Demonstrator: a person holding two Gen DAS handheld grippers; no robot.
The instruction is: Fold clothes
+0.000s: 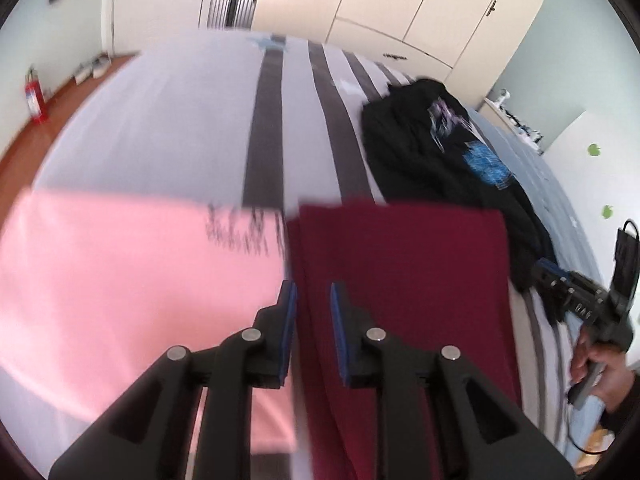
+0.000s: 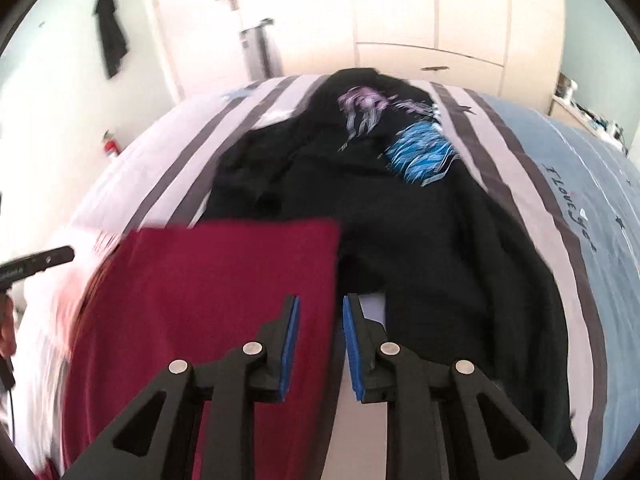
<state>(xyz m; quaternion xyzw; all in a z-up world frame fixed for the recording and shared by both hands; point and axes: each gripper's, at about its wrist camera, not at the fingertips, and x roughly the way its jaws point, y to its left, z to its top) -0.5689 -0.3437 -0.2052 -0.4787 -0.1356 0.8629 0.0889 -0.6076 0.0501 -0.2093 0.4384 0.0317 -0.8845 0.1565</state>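
Note:
A folded dark red garment (image 1: pixel 400 280) lies flat on the striped bed, also in the right wrist view as the red garment (image 2: pixel 208 300). A folded pink garment (image 1: pixel 132 272) lies just left of it. A crumpled black garment (image 2: pixel 400 220) with blue and purple print lies behind and to the right, the same black garment (image 1: pixel 432 152) at upper right in the left view. My left gripper (image 1: pixel 313 294) hovers over the red garment's left edge, jaws a little apart, nothing between them. My right gripper (image 2: pixel 320 308) hangs above the red garment's right edge, jaws slightly apart and empty.
The bed cover (image 1: pixel 160 120) has grey stripes and a blue section (image 2: pixel 600 208). Cream wardrobes (image 1: pixel 400 0) stand behind the bed. A red fire extinguisher (image 1: pixel 34 100) stands by the left wall. A hand (image 1: pixel 600 372) holds the other gripper at far right.

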